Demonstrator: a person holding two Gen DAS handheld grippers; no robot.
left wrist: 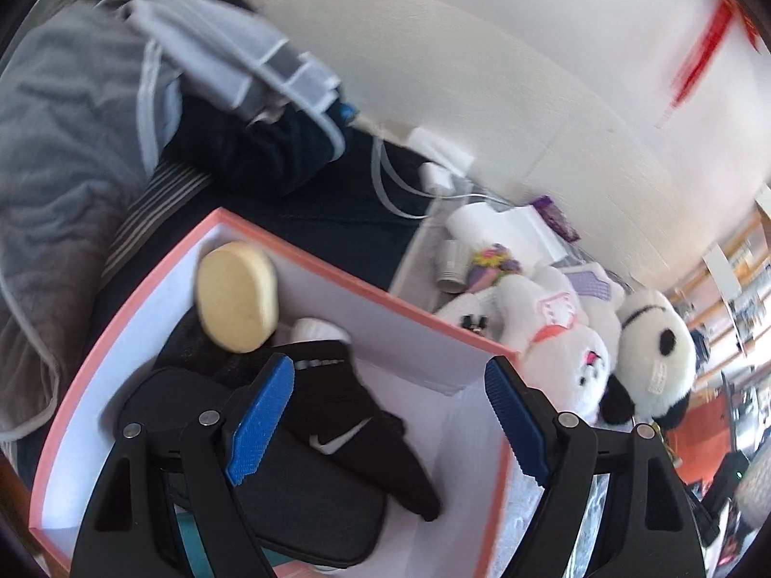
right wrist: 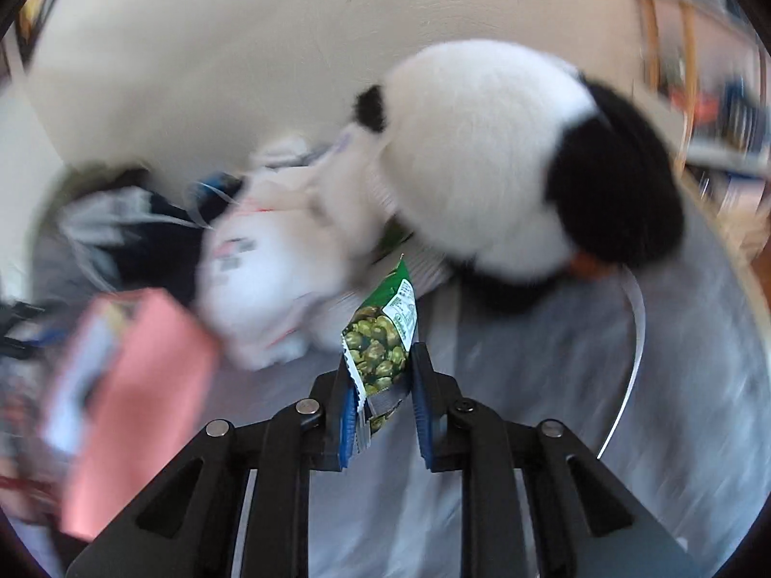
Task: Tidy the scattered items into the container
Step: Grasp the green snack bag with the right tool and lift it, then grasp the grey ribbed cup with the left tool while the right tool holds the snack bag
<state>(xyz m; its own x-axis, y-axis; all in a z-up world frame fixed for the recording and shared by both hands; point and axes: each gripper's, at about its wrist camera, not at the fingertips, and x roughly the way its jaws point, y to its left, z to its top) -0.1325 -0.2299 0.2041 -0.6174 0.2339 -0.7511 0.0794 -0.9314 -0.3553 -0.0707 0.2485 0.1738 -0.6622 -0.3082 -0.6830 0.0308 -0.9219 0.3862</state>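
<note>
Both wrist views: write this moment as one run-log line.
left gripper: open over pink box | right gripper: shut on snack packet | black sock: in box

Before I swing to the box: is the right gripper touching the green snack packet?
Touching. The right wrist view shows the right gripper with both blue pads pressed against the green snack packet.

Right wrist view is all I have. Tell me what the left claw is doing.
Observer: The left claw is open, hovering over the pink box with nothing between its pads.
Operator: List what's in the box.
Observer: A black sock, a dark pouch and a tan oval pad.
Operator: Say what is past the box's far wall.
Observer: A white plush and a panda, lying side by side.
</note>
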